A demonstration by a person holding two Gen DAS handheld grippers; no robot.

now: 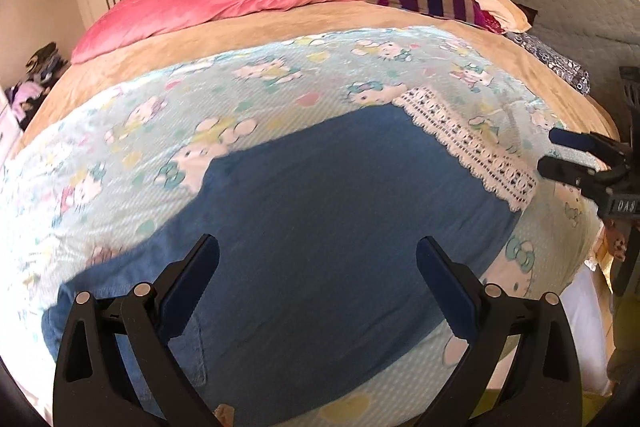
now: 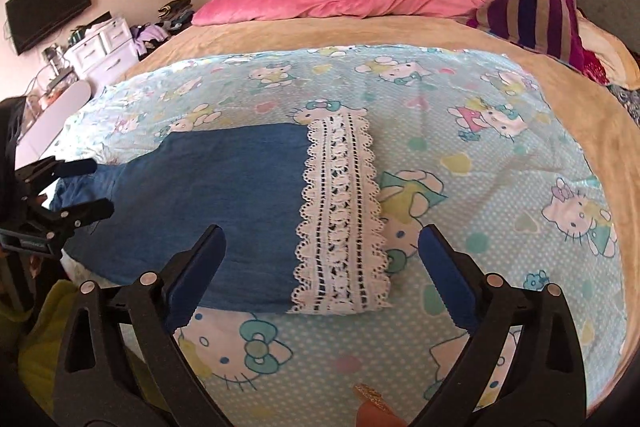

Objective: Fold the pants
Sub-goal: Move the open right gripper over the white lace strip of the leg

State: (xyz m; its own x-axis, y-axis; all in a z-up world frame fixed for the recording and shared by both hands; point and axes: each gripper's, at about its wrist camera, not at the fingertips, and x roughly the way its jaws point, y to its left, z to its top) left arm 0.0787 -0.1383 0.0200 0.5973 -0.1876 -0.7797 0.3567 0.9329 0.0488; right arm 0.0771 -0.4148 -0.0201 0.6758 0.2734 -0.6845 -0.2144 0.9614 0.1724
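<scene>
Bed with cartoon sheet carries blue pants flat near its front edge, lace hem toward the right. Left tool hovers over the pants, fingers spread, empty. Right tool spread wide above hem, empty.

pants waist end behind left hand-held gripper | sheet print blurred

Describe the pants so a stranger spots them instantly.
Find the bed, then its pale blue cartoon-cat sheet. The pants lie flat on it near the front edge: the only solid denim-blue piece, ending in a white lace hem.
</scene>
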